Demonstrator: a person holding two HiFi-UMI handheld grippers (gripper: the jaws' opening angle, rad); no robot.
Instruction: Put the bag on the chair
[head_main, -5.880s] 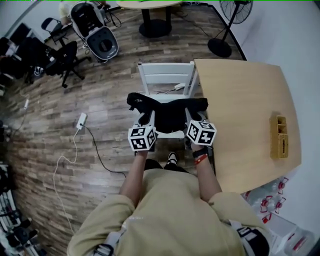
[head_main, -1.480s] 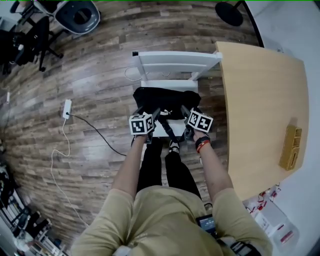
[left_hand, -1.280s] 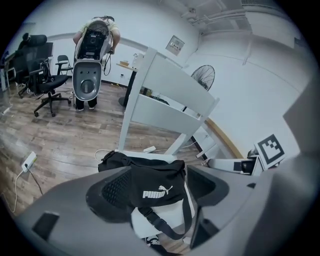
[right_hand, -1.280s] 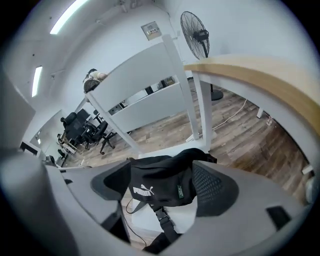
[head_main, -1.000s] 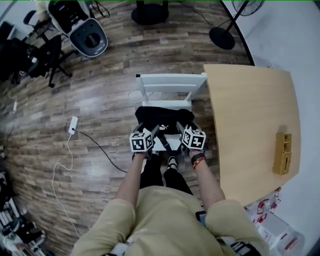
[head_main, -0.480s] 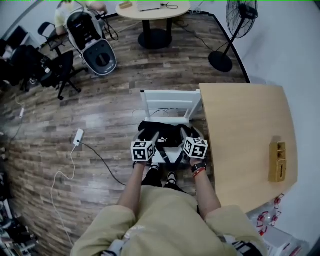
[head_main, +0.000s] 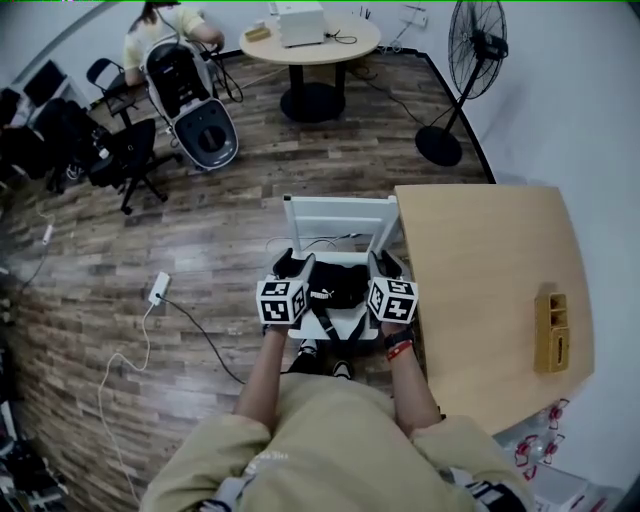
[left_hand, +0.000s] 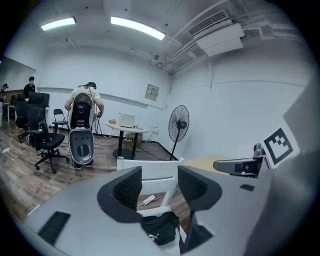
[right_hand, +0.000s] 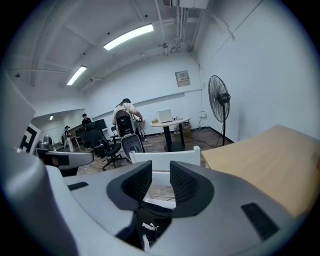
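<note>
A black bag (head_main: 335, 287) with a white logo lies on the seat of the white chair (head_main: 340, 215), one strap hanging over the seat's front edge. My left gripper (head_main: 291, 266) and right gripper (head_main: 384, 266) hover side by side just above the bag's near side. Both sets of jaws are closing, with nothing between them. In the left gripper view the jaws (left_hand: 159, 185) frame the chair back (left_hand: 150, 167), with the bag (left_hand: 160, 227) below. In the right gripper view the jaws (right_hand: 154, 181) stand narrower, above the bag (right_hand: 150, 220).
A wooden table (head_main: 490, 270) adjoins the chair's right side, with a wooden organiser (head_main: 553, 328) on it. On the floor to the left lie a power adapter and cable (head_main: 160, 290). Farther back are a fan (head_main: 470, 60), a round table (head_main: 310, 40), office chairs (head_main: 120, 160) and a person.
Both grippers have let go of the bag, lifted off it and narrowed their jaws. The bag stays on the seat. The head view has tilted up toward the room.
</note>
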